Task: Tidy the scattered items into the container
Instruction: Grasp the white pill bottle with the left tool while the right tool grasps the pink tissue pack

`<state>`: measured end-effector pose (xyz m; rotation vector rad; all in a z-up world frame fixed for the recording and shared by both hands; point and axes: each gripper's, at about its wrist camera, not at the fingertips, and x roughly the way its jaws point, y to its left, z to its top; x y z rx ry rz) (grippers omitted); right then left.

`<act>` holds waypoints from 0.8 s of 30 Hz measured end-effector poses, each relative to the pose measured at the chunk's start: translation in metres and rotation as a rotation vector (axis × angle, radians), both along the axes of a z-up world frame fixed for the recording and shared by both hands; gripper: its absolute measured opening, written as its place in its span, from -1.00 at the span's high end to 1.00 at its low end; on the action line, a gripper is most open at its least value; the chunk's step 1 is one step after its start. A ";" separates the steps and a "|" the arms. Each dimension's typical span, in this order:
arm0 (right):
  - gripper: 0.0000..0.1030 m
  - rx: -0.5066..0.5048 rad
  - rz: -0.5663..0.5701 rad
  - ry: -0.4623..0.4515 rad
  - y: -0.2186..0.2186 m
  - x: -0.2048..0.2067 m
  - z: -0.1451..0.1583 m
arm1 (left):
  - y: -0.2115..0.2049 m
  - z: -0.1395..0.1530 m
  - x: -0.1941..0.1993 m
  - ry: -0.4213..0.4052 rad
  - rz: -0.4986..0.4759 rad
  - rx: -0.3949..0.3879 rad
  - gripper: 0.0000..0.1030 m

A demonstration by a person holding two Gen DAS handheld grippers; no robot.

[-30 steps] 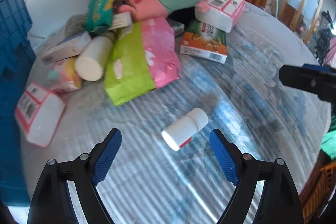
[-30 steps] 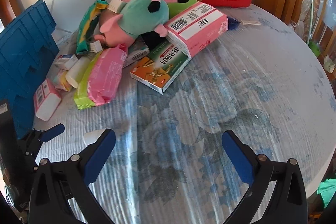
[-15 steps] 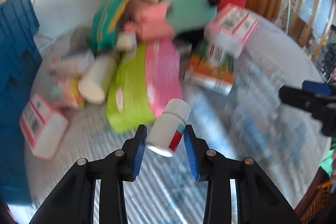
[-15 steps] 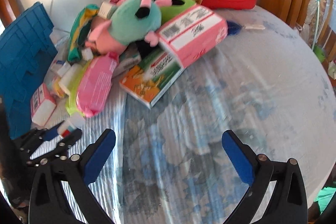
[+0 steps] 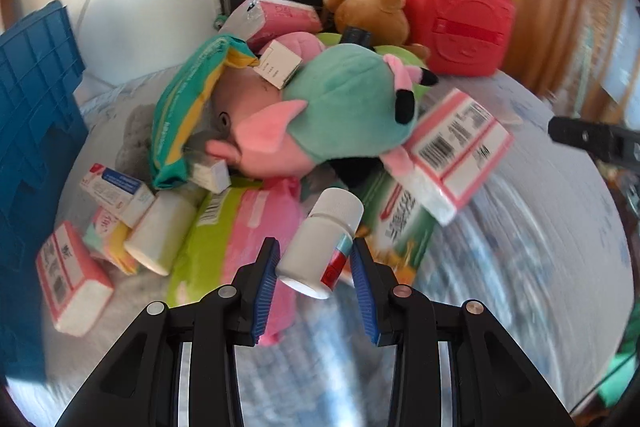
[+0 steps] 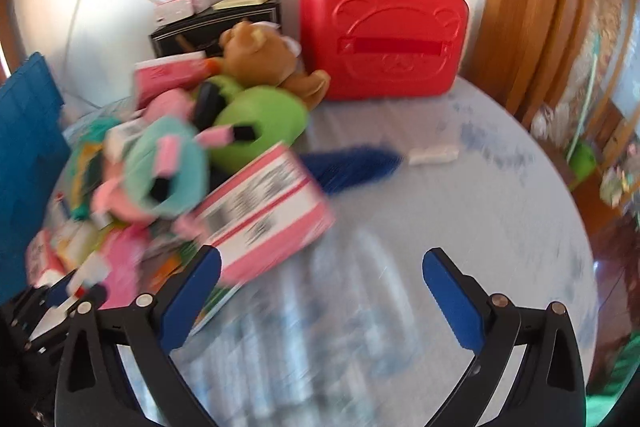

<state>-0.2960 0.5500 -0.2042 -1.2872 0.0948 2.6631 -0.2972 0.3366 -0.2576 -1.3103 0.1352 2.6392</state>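
Now L gripper (image 5: 314,267) has just clamped white bottle (image 5: 320,239), lifted off table; R gripper (image 6: 320,291) fingers apart, empty; blue crate (image 5: 36,99) at frame left comes next.

I count one red case (image 6: 382,23), one brown teddy bear (image 5: 372,13), one blue crate (image 5: 34,107), two white bottles (image 5: 320,243) (image 5: 158,233), and one blue brush (image 6: 352,165).

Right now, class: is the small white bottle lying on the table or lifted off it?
Lifted: the white bottle is clamped between the left gripper pads, tilted, above the packets.
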 end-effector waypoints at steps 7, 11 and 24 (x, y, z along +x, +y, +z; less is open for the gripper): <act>-1.00 0.033 0.131 -0.074 0.047 -0.075 -0.047 | 0.037 -0.021 -0.013 -0.044 0.133 -0.040 0.31; -0.99 -0.036 0.276 -0.169 0.037 -0.071 -0.072 | 0.045 -0.027 -0.016 -0.076 0.163 -0.075 0.31; -1.00 -0.124 0.565 -0.226 -0.013 0.011 -0.061 | 0.014 -0.011 0.009 -0.058 0.254 -0.102 0.31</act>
